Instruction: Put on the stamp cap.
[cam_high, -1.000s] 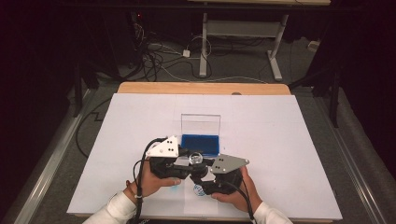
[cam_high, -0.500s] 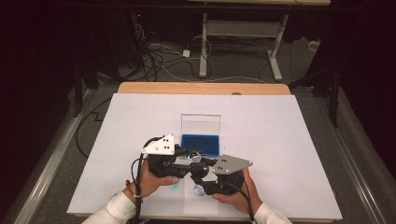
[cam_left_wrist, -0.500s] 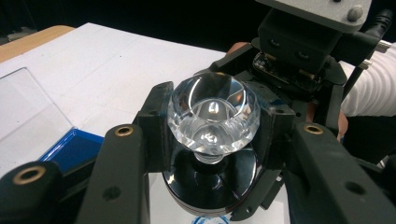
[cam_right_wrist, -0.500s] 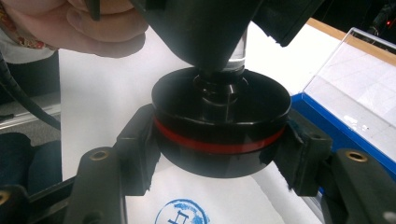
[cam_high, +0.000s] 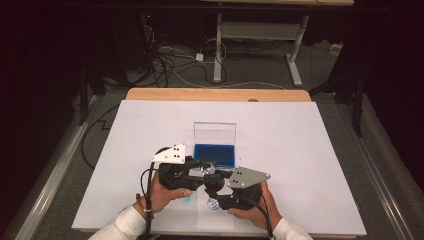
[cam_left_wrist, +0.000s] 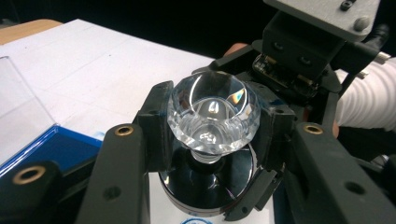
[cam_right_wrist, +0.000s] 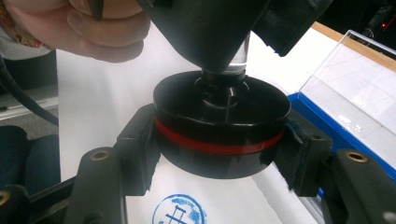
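Above the blue print (cam_right_wrist: 180, 211), your left gripper (cam_left_wrist: 212, 140) clamps the stamp's knob (cam_left_wrist: 213, 112), right gripper (cam_right_wrist: 219, 154) grips its base (cam_right_wrist: 219, 135), steadying it.

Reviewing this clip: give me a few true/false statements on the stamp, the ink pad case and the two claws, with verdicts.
1. The left claw grips the stamp's clear faceted knob. True.
2. The right claw is open and away from the stamp. False: it is shut on the stamp's black base with the red band.
3. The blue ink pad case has its clear lid shut. False: the lid stands open.
4. A blue round stamp print is on the white sheet beneath the stamp. True.
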